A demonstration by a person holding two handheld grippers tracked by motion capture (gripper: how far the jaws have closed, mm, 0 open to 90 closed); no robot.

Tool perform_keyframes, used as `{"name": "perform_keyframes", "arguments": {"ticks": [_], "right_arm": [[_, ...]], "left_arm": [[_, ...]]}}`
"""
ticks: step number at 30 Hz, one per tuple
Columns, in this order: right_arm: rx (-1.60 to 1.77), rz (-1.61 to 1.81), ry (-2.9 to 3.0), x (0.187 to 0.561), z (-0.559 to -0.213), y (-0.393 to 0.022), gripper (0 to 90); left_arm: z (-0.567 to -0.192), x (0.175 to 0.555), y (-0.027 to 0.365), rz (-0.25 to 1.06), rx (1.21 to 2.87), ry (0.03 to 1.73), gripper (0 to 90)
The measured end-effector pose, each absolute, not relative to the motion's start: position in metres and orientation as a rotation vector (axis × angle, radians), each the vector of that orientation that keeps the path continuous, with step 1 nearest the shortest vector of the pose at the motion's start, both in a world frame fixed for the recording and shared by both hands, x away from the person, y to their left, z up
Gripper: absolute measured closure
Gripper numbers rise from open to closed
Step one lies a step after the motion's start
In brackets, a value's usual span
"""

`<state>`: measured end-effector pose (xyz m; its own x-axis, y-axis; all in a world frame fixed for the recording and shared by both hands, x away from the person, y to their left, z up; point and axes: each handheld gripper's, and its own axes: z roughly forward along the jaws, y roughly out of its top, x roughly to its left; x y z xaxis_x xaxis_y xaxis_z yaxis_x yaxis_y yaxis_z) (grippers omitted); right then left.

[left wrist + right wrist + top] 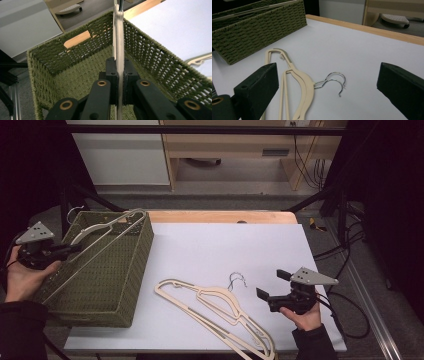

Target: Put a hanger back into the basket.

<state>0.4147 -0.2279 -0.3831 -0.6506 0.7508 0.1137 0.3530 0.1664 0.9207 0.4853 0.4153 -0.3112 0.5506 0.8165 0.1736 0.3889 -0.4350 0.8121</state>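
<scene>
Writing: none legible on basket, hangers or grippers.
Left gripper: at far left, held level over woven olive-green rectangular basket, pinching cream plastic hanger with wire hook, which lies slantwise across basket's top.
Right gripper: near right, low over white bench, spread wide, holding nothing.
Surroundings: two more cream hangers, stacked, flat on bench between basket and right gripper, wire hooks just ahead of its jaws.
</scene>
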Motion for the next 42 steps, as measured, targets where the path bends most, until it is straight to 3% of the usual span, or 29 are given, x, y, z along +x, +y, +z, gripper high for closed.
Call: {"name": "perform_keyframes", "arguments": {"ticks": [15,42], "right_arm": [[1.043,1.475,2.093,0.415,-0.384,-0.227,4.5],[1.049,1.477,2.094,0.414,-0.385,-0.225,4.7]], "left_arm": [[-0.375,0.486,0.392,0.74,2.076,1.046,85.0],[-0.404,0.487,0.361,0.554,2.292,1.068,70.8]]}}
